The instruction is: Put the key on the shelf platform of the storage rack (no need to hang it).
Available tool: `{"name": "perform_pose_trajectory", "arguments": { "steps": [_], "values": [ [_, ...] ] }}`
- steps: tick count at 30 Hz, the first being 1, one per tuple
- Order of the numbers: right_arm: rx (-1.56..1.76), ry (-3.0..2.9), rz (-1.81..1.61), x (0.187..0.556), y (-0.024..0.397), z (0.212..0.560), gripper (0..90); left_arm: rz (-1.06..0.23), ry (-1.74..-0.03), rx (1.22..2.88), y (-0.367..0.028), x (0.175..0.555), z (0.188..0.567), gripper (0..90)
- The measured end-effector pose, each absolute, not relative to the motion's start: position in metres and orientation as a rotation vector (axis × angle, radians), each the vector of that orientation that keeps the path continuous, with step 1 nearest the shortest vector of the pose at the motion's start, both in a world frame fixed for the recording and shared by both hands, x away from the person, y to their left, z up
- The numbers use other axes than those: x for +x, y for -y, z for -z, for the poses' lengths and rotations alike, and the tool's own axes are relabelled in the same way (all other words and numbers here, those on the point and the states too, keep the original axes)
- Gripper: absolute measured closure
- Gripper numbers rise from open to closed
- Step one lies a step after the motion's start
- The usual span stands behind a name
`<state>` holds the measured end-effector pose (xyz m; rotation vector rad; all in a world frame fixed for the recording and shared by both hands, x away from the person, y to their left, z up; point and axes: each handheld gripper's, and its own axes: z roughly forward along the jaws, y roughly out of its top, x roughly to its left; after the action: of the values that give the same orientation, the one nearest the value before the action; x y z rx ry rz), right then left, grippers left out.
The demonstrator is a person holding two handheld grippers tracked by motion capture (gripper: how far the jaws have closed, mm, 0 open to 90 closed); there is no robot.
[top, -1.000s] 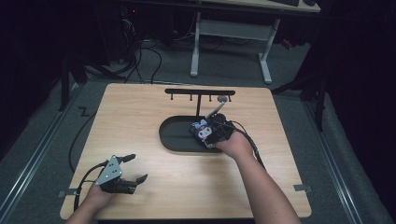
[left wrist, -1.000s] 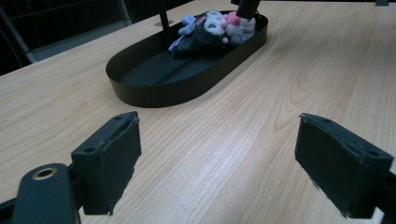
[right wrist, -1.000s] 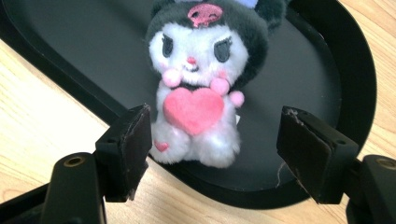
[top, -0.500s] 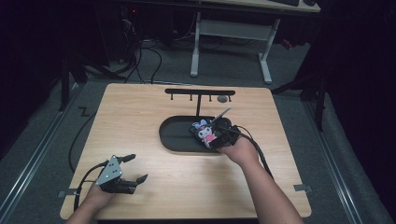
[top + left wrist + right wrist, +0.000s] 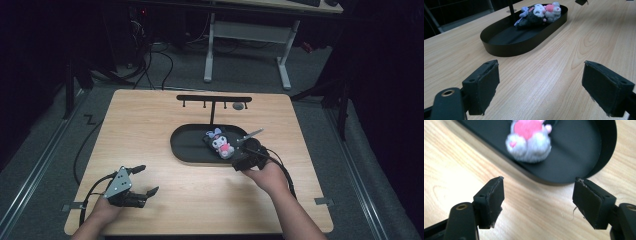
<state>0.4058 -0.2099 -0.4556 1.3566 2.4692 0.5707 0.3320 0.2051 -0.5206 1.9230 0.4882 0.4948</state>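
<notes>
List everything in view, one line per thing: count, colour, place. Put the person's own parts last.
Table: one, light wood, centre of the room.
Tray: one, black, oval, middle of the table.
Plush toy: one, black, white and pink, lying in the tray's right half.
Rack: one, black, a T-shaped bar with hooks, rising at the tray's far edge.
Desk: one, white legs, beyond the table.
Left gripper: one, black with a grey plate, open, near left of the table.
Right gripper: one, black, open, at the tray's near right rim.
Forearms: two, bottom edge.
</notes>
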Motion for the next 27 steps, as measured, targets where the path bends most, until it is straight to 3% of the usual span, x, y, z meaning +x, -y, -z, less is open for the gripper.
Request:
{"name": "perform_pose_trajectory", "arguments": {
  "steps": [7,27],
  "values": [
    [1.317,-2.399,-0.648,0.382,0.223,0.466,19.8,-0.497,-0.491,1.926,-0.205,0.332,0.521,15.4],
    [1.348,-2.164,-0.957,0.316,0.250,0.502,17.2,-0.500,-0.494,1.929,-0.204,0.332,0.521,15.4]
  ]
}}
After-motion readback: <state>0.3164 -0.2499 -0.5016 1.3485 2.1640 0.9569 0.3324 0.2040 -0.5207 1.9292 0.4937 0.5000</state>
